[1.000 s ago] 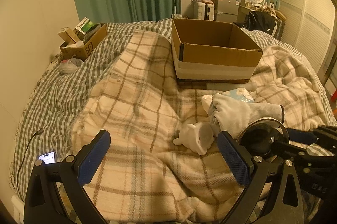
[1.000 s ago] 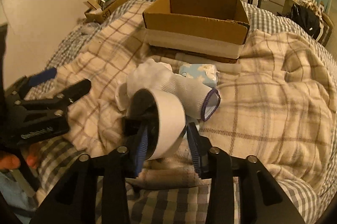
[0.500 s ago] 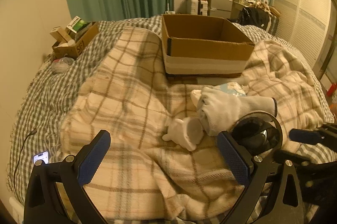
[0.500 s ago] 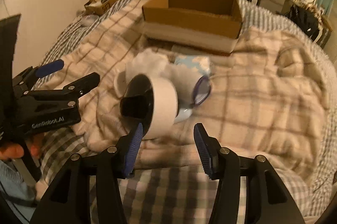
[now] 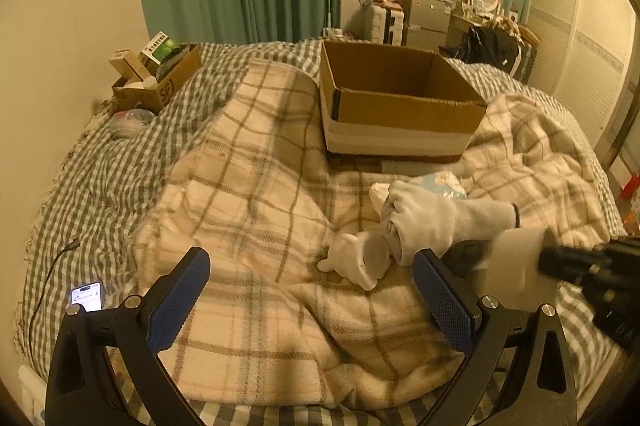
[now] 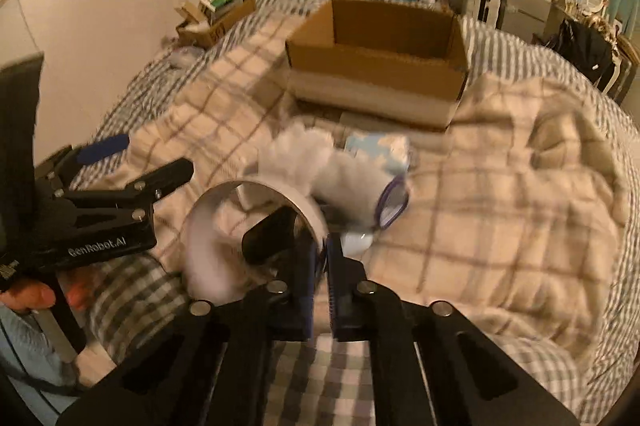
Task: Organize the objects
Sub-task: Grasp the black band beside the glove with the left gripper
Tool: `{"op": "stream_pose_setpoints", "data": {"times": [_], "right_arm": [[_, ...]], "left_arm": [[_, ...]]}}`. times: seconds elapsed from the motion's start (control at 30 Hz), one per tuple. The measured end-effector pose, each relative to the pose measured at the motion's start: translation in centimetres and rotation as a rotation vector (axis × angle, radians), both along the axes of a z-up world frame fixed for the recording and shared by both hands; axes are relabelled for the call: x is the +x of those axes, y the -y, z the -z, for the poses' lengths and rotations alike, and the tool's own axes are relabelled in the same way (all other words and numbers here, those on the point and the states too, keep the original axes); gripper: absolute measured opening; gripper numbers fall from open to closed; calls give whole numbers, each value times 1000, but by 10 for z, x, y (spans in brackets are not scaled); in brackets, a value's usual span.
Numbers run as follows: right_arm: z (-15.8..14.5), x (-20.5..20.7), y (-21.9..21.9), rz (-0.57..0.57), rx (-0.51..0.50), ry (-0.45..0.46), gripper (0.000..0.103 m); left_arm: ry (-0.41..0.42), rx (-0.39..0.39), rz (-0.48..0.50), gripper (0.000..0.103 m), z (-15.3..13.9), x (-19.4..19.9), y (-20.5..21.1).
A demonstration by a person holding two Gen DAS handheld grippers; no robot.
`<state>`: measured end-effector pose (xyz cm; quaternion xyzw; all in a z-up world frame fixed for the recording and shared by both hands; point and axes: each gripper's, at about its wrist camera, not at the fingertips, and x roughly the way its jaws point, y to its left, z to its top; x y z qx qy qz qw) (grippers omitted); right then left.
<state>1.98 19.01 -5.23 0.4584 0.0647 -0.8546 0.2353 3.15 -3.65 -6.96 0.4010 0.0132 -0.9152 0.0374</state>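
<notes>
while right tool pinched the tape roll's rim | left tool gaped wide, empty | glove lay near box

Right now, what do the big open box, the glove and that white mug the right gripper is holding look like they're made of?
Box: corrugated cardboard, matte brown with raw-cut edges and a pale band around its base. Glove: knitted fabric, soft and ribbed at the cuff, with a dark trim there. Mug: probably glazed ceramic, white outside and dark inside with a shiny rim, though motion blur leaves that open. The right gripper is shut on its wall.
</notes>
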Motion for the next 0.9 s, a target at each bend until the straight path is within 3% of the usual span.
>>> {"op": "stream_pose_setpoints", "data": {"times": [0.17,0.3,0.63,0.67,0.8,0.9], "right_arm": [[-33,0,-16,37,44,-92,3],[-48,-8,-40,111,108,-155,3],[-30,-25,-75,191,115,-130,3],[-29,-26,-76,192,115,-126,3],[-24,-27,-81,195,113,-122,3],[-25,-28,-83,199,106,-123,3]], "left_arm": [[2,-1,28,103,-3,1,-14],[16,3,105,103,0,0,-43],[102,31,286,103,38,-20,-109],[113,28,297,101,44,-23,-113],[159,46,307,72,56,-29,-114],[154,110,299,68,51,-29,-102]]}}
